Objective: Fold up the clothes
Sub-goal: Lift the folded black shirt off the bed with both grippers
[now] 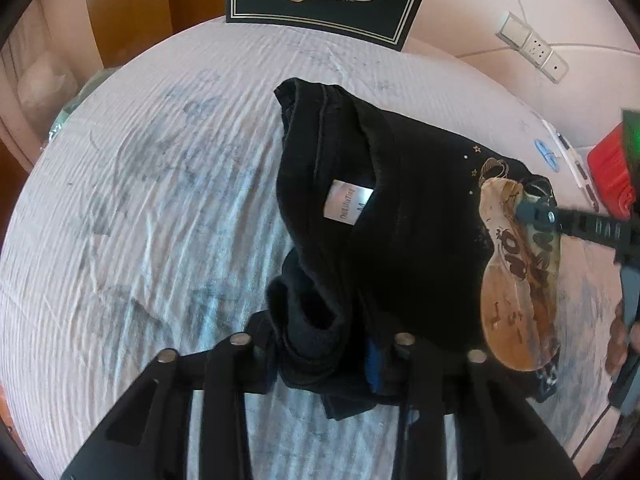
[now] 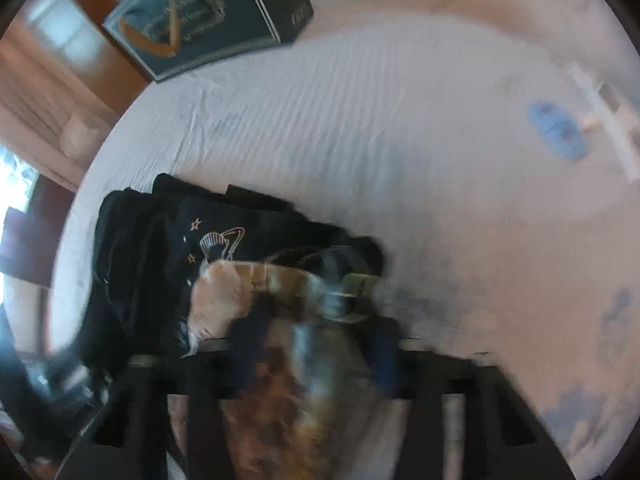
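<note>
The soft black cotton T-shirt with a tan picture (image 1: pixel 404 216) lies bunched on the white wrinkly bed sheet (image 1: pixel 140 208). It looks light and floppy, so it is best held by an edge or corner. The left gripper (image 1: pixel 324 356) pinches a thick black fold near the collar. The right gripper (image 2: pixel 320 360) seems to pinch the picture edge, though its view is blurry.

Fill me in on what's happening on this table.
A person with a gripper in each hand is folding a black T-shirt on a white cloth. The left gripper is clamped on a bunched black edge of the shirt. The right gripper pinches the printed side. The shirt lies partly folded, its neck label showing.
</note>
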A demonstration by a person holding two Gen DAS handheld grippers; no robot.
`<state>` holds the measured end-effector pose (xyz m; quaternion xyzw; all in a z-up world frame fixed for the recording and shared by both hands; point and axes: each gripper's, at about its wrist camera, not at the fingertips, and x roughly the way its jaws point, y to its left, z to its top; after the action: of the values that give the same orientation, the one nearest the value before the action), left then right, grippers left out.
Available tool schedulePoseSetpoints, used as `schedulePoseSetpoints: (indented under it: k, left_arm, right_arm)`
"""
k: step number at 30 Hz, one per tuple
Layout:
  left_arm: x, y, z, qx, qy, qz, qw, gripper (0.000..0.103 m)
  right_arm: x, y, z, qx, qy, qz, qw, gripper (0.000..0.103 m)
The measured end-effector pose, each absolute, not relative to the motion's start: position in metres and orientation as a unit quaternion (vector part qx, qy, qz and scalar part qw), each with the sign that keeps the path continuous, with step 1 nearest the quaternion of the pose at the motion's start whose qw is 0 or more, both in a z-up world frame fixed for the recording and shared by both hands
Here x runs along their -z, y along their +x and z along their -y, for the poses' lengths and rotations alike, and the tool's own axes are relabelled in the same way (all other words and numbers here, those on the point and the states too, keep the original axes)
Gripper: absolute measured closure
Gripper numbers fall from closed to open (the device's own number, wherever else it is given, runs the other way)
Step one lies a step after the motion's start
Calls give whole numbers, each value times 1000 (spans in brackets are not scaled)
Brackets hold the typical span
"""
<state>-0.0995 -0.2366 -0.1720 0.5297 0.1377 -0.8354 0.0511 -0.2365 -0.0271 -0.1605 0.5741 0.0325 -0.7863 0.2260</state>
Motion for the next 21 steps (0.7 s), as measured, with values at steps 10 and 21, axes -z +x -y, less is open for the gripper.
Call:
schedulePoseSetpoints:
  k: [10, 21]
  left_arm:
    - [174, -93, 241, 843, 515, -145, 49, 76]
    - [172, -91, 226, 847, 509, -126, 87, 81]
  right_arm:
    - [173, -248, 16, 778, 575, 9, 251, 65]
    - [164, -230, 49, 797, 551, -103, 226, 77]
